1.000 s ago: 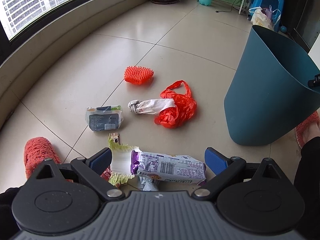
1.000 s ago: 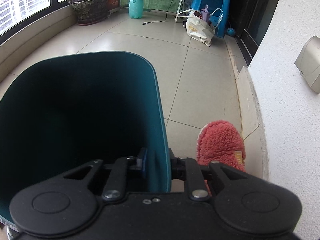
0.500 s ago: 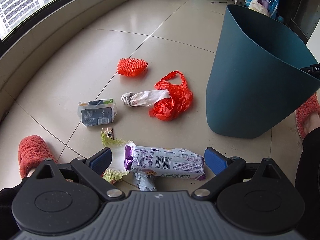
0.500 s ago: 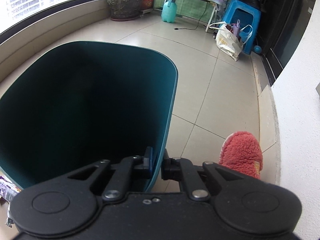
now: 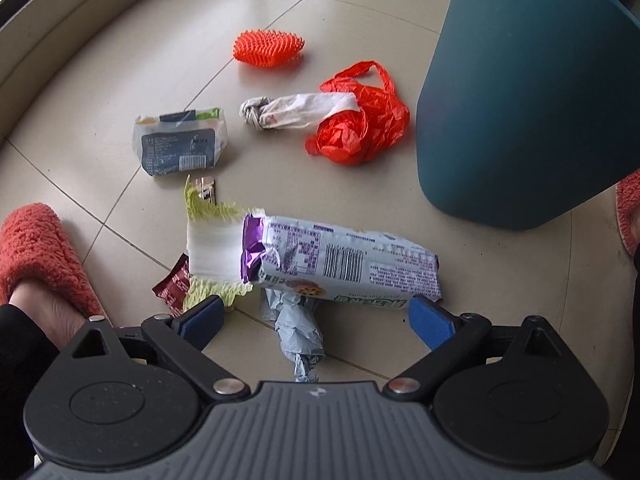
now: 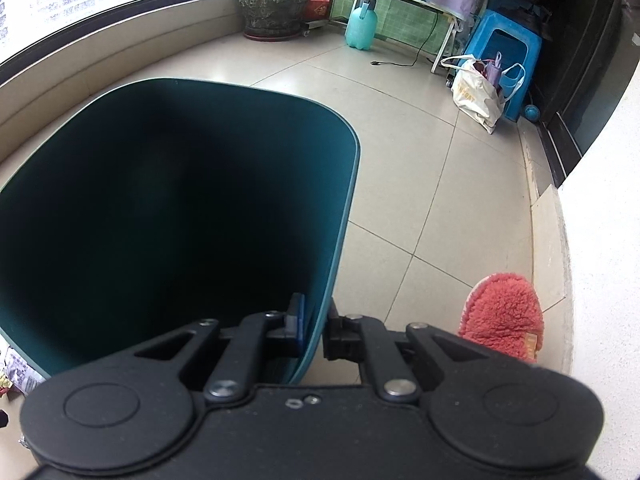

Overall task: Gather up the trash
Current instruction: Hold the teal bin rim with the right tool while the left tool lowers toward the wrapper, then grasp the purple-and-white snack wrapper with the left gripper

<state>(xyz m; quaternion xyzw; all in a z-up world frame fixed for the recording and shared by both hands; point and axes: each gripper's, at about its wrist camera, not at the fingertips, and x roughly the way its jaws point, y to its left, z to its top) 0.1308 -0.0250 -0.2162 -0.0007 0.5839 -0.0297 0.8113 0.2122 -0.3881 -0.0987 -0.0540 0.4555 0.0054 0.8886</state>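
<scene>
My right gripper (image 6: pixel 314 330) is shut on the rim of the dark teal trash bin (image 6: pixel 332 216), one finger inside and one outside. The bin also shows in the left wrist view (image 5: pixel 520 92) at the right. My left gripper (image 5: pixel 316 320) is open and empty, just above a purple and white snack wrapper (image 5: pixel 344 264) lying on a cabbage leaf (image 5: pixel 212 232). A crumpled grey bag (image 5: pixel 298 332) lies between my fingers. Farther out lie a clear packet (image 5: pixel 180 146), a white knotted bag (image 5: pixel 296 110), a red plastic bag (image 5: pixel 360 128) and an orange net (image 5: pixel 268 48).
The person's red slippers stand at the left (image 5: pixel 36 252) and right (image 6: pixel 504 316) of the trash. A dark red wrapper (image 5: pixel 172 288) lies by the leaf. A white wall (image 6: pixel 600 200) is on the right. A plant pot (image 6: pixel 272 12), spray bottle (image 6: pixel 362 20) and blue stool (image 6: pixel 508 56) stand far back.
The right gripper has brought the bin leftward, closer to the trash. The left gripper has moved forward and down over the snack wrapper, still open.
</scene>
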